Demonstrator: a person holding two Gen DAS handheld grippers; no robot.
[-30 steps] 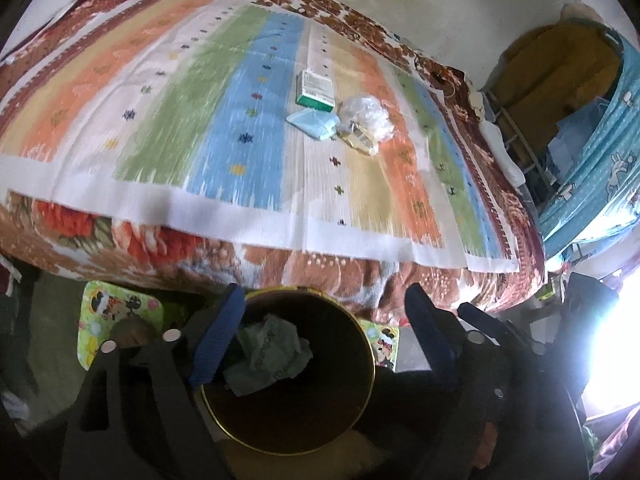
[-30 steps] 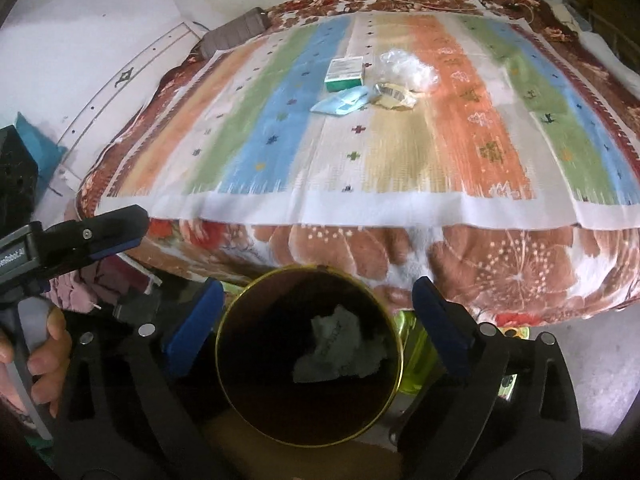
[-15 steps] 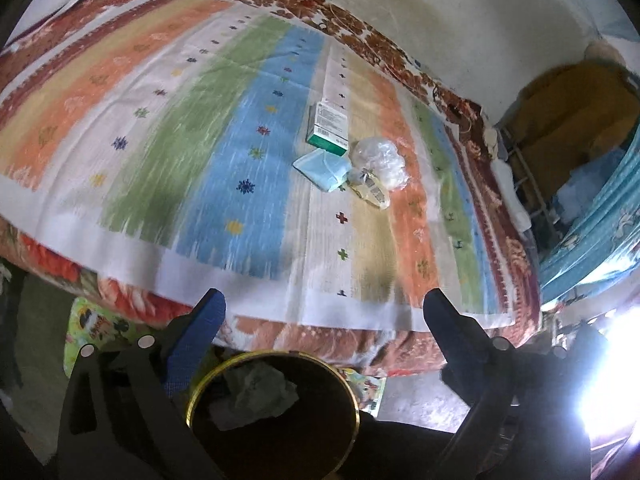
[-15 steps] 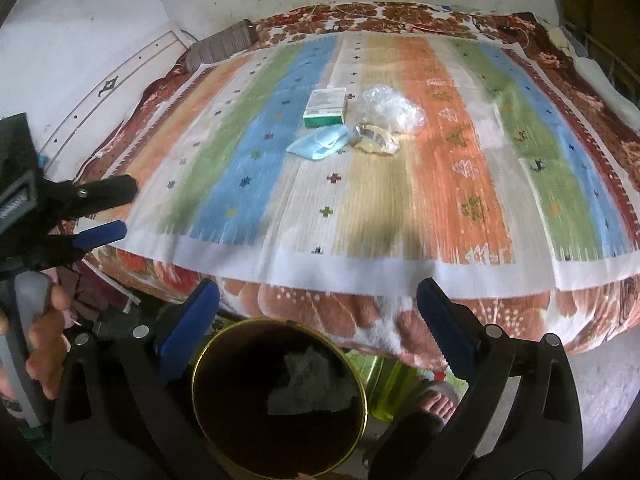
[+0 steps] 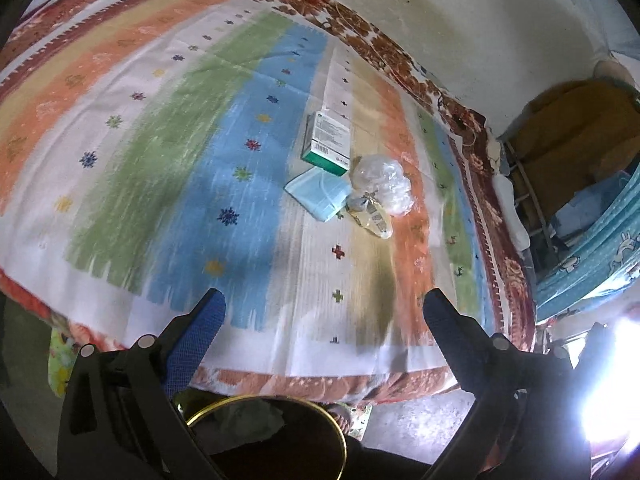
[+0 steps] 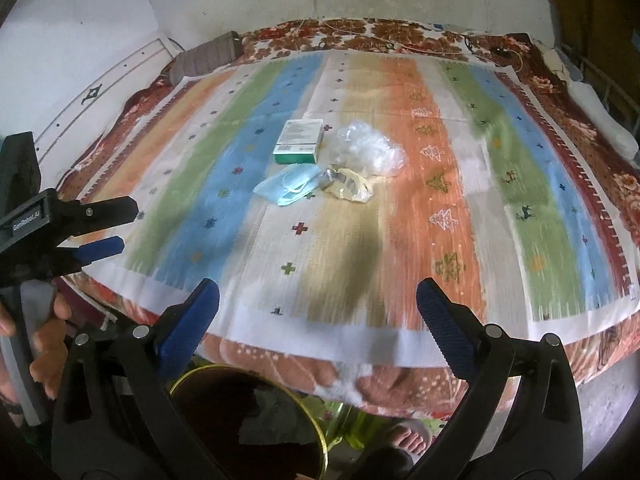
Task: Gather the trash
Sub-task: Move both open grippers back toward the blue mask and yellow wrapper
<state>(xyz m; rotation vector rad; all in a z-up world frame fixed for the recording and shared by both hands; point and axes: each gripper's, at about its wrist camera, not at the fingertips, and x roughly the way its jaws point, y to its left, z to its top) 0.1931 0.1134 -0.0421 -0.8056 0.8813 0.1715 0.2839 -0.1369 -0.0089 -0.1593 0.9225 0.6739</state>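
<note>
Trash lies in a cluster mid-bed: a green-and-white box (image 5: 329, 145) (image 6: 301, 141), a blue face mask (image 5: 319, 194) (image 6: 291, 185), a clear crumpled plastic bag (image 5: 382, 184) (image 6: 370, 149) and a yellowish wrapper (image 5: 370, 216) (image 6: 349, 189). A round gold-rimmed bin (image 5: 276, 436) (image 6: 248, 420) with crumpled paper inside stands on the floor below the bed's near edge. My left gripper (image 5: 324, 312) and right gripper (image 6: 318, 300) are both open and empty, above the bed's near edge, well short of the trash.
The bed carries a striped multicoloured cover (image 5: 160, 140) (image 6: 460, 200) over a floral blanket. A grey pillow (image 6: 204, 58) lies at the far left. A wall runs behind. A blue curtain (image 5: 592, 256) hangs at the right. A sandalled foot (image 6: 408, 436) stands beside the bin.
Both grippers have risen from over the bin and moved forward over the bed's edge. The bin has dropped low in both views. The trash cluster looks nearer.
</note>
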